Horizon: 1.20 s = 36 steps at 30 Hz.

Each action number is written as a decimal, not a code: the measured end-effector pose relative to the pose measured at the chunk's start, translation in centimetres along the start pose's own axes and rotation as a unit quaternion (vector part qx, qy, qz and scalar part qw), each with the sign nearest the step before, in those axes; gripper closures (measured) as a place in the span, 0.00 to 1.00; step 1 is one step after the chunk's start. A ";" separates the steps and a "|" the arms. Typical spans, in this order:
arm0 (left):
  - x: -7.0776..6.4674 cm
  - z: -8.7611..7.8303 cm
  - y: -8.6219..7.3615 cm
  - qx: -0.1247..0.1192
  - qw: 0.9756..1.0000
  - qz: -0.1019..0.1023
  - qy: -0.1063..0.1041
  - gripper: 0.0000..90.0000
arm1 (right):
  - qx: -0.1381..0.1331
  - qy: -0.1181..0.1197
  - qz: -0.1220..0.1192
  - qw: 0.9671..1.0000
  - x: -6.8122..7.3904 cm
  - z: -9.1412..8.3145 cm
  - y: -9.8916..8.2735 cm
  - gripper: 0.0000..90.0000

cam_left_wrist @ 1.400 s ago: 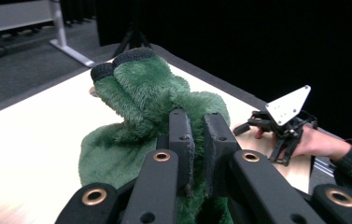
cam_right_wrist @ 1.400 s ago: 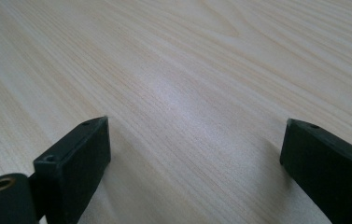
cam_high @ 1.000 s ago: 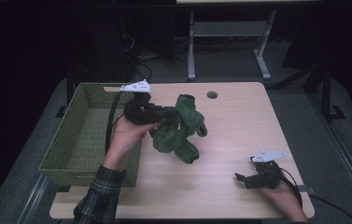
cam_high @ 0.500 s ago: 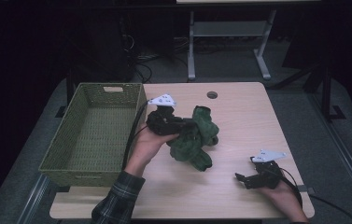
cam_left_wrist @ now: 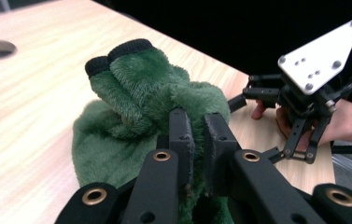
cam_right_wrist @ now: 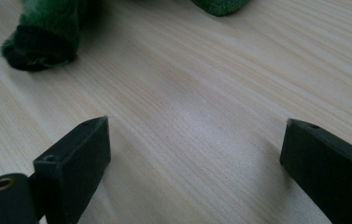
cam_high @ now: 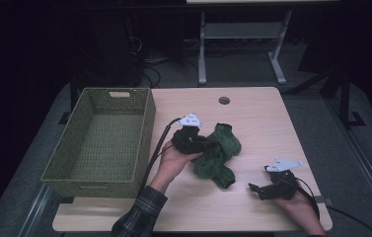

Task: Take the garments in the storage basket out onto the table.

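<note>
Green and fuzzy, the plush toy [cam_high: 217, 157] is lying in a crumpled heap around the middle of the light wood surface [cam_high: 252, 118], a bit toward the near edge, with its black-tipped limbs sticking out (one of them pokes into the far left of the right gripper view). The left gripper [cam_high: 204, 146] has its jaws clamped down on a fold of that green fur; in the left gripper view the two black pads are almost together with plush pinched between them. The right gripper [cam_high: 253, 189] sits low near the near right corner of the surface, well apart from the toy, jaws spread wide with just bare wood between them. A woven green basket [cam_high: 144, 133] takes up the left edge of the surface, just beside the hand holding the left gripper.
</note>
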State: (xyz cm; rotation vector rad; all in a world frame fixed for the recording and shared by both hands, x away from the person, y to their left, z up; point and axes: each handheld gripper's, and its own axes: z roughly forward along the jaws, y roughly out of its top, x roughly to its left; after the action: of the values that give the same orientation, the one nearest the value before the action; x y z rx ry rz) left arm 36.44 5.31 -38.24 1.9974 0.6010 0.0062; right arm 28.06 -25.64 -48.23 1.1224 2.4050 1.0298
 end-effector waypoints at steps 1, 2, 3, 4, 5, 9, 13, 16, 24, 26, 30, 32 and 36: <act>0.1 0.4 -0.2 0.001 1.000 -0.001 0.000 0.92 | 0.000 0.000 0.000 1.000 0.0 0.0 0.0 0.09; 0.1 0.8 -0.4 0.005 1.000 -0.004 -0.001 0.92 | 0.000 0.000 0.000 1.000 0.0 0.0 0.0 0.09; 0.2 1.2 -0.7 0.007 1.000 -0.007 -0.002 0.92 | 0.000 0.000 0.000 1.000 0.0 0.0 0.0 0.09; 0.3 1.6 -0.8 0.010 1.000 -0.007 -0.002 0.92 | 0.000 0.000 0.000 1.000 0.0 0.0 0.0 0.09; 0.4 2.0 -1.0 0.013 1.000 -0.009 -0.003 0.92 | 0.000 0.000 0.001 1.000 0.0 0.0 0.0 0.09; 0.9 3.6 -1.9 0.031 0.999 -0.014 -0.002 0.92 | -0.001 0.001 0.001 1.000 0.0 0.0 0.0 0.09; 1.3 5.1 -2.9 0.052 0.999 -0.017 0.004 0.92 | -0.001 0.001 0.001 1.000 0.0 0.0 0.0 0.09; 1.5 6.0 -3.5 0.067 0.998 -0.022 0.004 0.92 | 0.000 0.000 0.001 1.000 0.0 0.0 0.0 0.09; 0.5 4.9 -2.8 0.073 0.997 -0.006 0.001 0.70 | -0.001 0.000 0.002 1.000 0.0 0.0 0.0 0.09; 0.3 4.0 -2.4 0.070 0.997 -0.006 -0.010 0.63 | -0.001 -0.001 0.002 1.000 0.0 0.0 0.0 0.09; -0.2 2.3 -2.0 0.063 0.998 0.000 -0.012 0.58 | -0.002 -0.001 0.006 1.000 0.1 0.0 0.0 0.09; -0.3 1.6 -1.9 0.063 0.998 0.005 -0.014 0.57 | -0.002 -0.001 0.006 1.000 0.1 0.0 0.0 0.09; -0.7 0.6 -1.7 0.055 0.998 0.010 -0.014 0.57 | -0.002 -0.002 0.006 1.000 0.1 0.0 0.0 0.09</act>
State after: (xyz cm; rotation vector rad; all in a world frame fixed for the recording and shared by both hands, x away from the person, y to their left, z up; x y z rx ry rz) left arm 35.33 5.13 -39.77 2.1070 0.5747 -0.0450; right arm 28.05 -25.55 -48.23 1.1371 2.3956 1.0351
